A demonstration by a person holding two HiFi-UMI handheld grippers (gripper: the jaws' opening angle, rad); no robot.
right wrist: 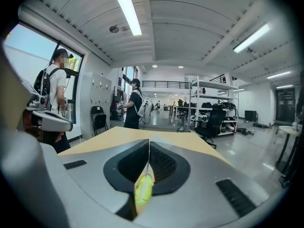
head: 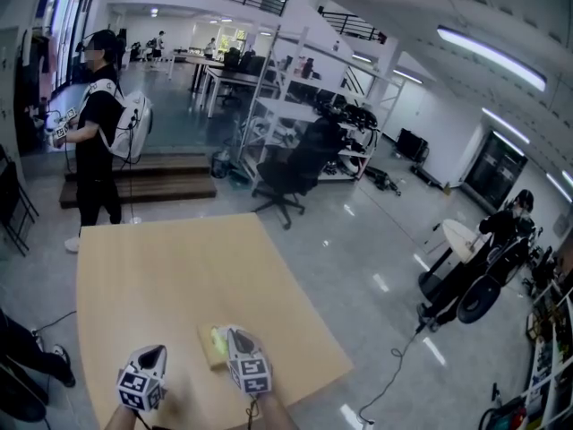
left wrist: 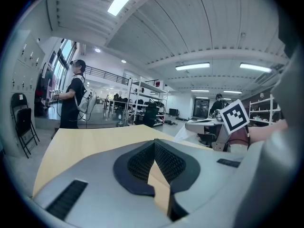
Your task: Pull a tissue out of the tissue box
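**A:** Where is the tissue box?

**B:** The yellow-green box (head: 213,348) lies flat on a pale wooden table (head: 179,276), close to its near edge, between the two grippers. It is just beside the right gripper (head: 236,337), whose tip hangs over the box's right end. Whether they touch, I cannot tell. The left gripper (head: 154,355) is slightly apart, on the box's other side.

**A:** What are the jaws doing?

**B:** Both pairs are pressed together at the tips, pinching nothing. In the right gripper view, a sliver of the box's yellow-green shows through the slit lower down. In the left gripper view, only bare table shows there.

**A:** Anything else around?

**B:** A person (head: 94,150) wearing a white backpack stands beyond the table's far-left corner. A black office chair (head: 295,173) stands on the glossy floor (head: 358,267) behind the table.
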